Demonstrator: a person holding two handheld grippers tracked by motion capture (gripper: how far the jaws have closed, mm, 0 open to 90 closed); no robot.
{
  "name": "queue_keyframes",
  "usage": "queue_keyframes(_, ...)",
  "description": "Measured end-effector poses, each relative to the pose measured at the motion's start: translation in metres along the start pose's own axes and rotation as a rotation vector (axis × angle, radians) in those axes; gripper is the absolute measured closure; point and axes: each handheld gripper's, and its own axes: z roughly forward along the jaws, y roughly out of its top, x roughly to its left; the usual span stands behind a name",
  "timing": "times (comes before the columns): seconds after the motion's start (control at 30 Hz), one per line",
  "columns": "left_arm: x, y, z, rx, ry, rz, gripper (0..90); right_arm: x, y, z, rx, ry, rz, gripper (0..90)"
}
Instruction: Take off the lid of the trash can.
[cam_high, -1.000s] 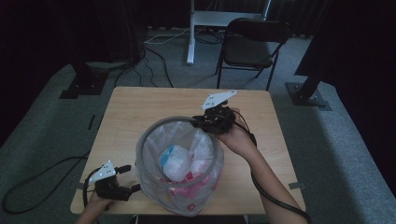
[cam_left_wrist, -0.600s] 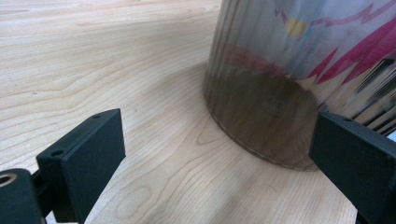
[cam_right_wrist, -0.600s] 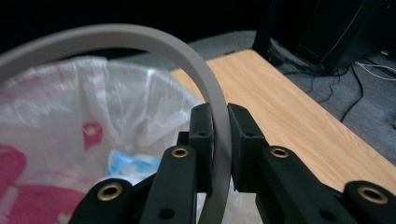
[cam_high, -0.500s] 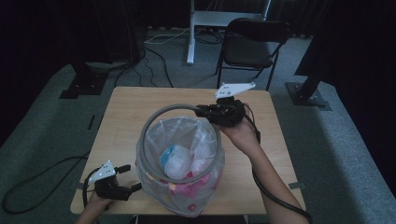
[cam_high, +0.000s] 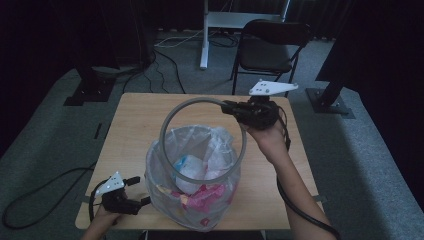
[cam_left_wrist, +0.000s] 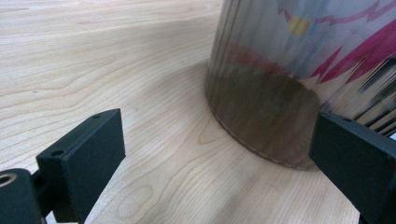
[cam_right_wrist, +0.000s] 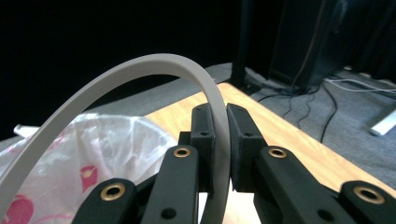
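Clamping a grey ring (cam_high: 172, 112), the right gripper (cam_high: 231, 107) sits toward two o'clock of the table (cam_high: 130, 125) in the high view, its black jaws pinched tight on the band at the ring's three o'clock side. In the right gripper view the same ring (cam_right_wrist: 140, 70) arcs up from between the closed jaws and sweeps off to nine o'clock. That ring hangs tilted above the mouth of a mesh bin (cam_high: 192, 210), which stands near six o'clock on the table and is lined with a clear plastic bag (cam_high: 200, 145) holding pink and white rubbish. At eight o'clock, the left gripper (cam_high: 142, 192) rests low just beside the bin's base; its jaws stand wide apart with nothing between them, the bin wall (cam_left_wrist: 280, 93) just ahead.
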Motion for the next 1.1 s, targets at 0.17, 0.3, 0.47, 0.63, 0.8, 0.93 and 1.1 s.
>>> queue_keyframes(0.17,0.0,0.0,0.0,-0.002,0.0,0.001,3.7,-0.011,-0.001,-0.016,-0.039,-0.039,0.037,82.6)
queue_keyframes(0.3,0.0,0.0,0.0,0.0,0.001,-0.001,3.7,-0.02,-0.003,-0.031,-0.049,-0.07,0.057,82.6)
queue_keyframes(0.47,0.0,0.0,0.001,0.003,0.001,-0.001,3.7,-0.032,-0.008,-0.051,-0.071,-0.105,0.086,82.6)
queue_keyframes(0.63,0.0,0.0,0.001,0.004,0.002,-0.004,3.7,-0.044,-0.015,-0.074,-0.096,-0.152,0.12,82.6)
queue_keyframes(0.8,0.0,0.0,0.002,0.008,0.001,-0.005,3.7,-0.06,-0.023,-0.099,-0.121,-0.211,0.159,82.6)
queue_keyframes(0.93,0.0,0.0,0.003,0.009,-0.001,-0.006,3.7,-0.073,-0.034,-0.112,-0.116,-0.263,0.19,82.6)
queue_keyframes(1.1,0.0,0.0,0.003,0.014,0.002,-0.003,3.7,-0.088,-0.052,-0.124,-0.107,-0.31,0.232,82.5)
